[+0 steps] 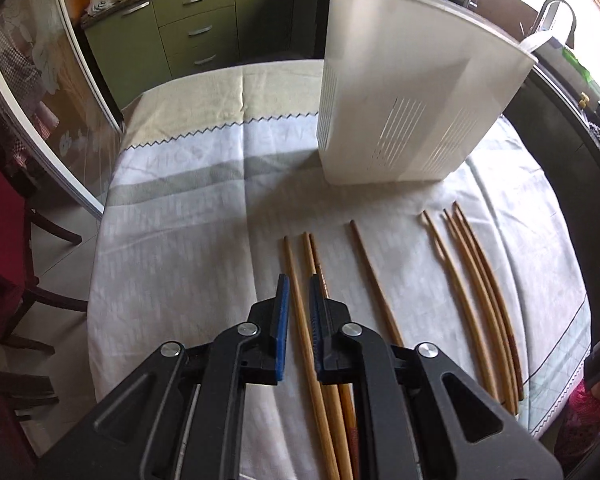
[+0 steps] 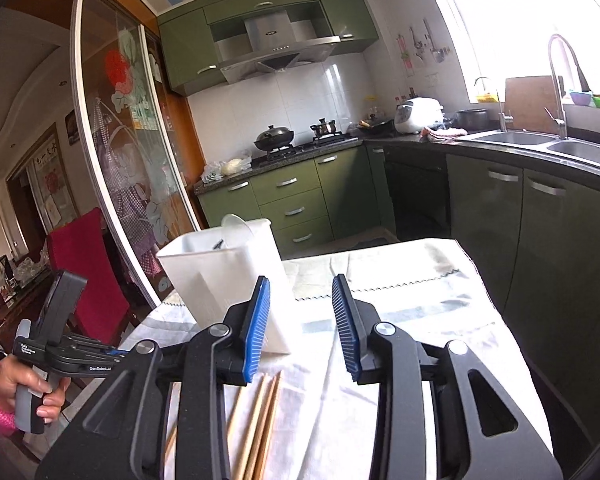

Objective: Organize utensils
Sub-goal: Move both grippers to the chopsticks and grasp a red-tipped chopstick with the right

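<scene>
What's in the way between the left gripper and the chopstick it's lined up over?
Nothing visible. The left gripper is open, straddling the leftmost brown wooden chopstick on the pale tablecloth. The path onward to the white plastic utensil holder also looks unobstructed.

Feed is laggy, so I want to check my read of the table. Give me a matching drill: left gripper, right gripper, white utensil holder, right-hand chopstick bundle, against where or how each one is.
Things:
1. left gripper
2. right gripper
3. white utensil holder
4. right-hand chopstick bundle

States:
A. stands upright on the tablecloth, beyond the chopsticks
B. jaws wide apart, held above the table, nothing between them
C. lies flat on the cloth, untouched by either gripper
D. jaws narrowly open, straddling one chopstick without closing on it

Pairs: 1-D, 2-B, 3-A, 4-C
</scene>
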The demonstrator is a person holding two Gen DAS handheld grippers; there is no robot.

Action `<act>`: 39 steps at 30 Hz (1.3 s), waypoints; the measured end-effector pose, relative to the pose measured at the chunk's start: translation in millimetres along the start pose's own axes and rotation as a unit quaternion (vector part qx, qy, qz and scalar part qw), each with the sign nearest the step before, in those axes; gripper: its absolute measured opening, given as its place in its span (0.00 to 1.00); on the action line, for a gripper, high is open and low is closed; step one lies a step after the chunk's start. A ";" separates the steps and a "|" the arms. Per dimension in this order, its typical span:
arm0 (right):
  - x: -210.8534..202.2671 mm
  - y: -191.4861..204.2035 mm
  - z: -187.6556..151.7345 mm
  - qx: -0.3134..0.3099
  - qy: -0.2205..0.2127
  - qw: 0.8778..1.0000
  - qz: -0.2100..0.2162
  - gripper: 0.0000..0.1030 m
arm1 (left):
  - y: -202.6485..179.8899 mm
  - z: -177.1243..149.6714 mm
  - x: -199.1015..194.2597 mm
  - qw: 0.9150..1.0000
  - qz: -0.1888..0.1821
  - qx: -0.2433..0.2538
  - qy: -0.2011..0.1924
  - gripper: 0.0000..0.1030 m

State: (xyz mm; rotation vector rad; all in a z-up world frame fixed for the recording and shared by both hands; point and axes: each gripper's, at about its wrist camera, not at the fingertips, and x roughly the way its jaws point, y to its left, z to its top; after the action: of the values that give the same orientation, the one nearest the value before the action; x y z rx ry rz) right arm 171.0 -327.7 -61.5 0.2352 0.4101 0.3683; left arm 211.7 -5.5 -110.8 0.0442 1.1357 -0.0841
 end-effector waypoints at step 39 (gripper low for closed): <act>114.4 52.2 -80.9 -0.138 0.327 0.934 -0.043 0.31 | 2.3 -12.3 27.5 0.998 0.004 -0.002 0.057 0.08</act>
State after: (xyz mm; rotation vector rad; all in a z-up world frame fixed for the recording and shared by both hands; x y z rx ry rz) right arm 218.2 -223.3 -157.5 -0.1937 1.0134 0.4084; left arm 212.4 -3.4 -140.9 0.0498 1.2496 -0.0722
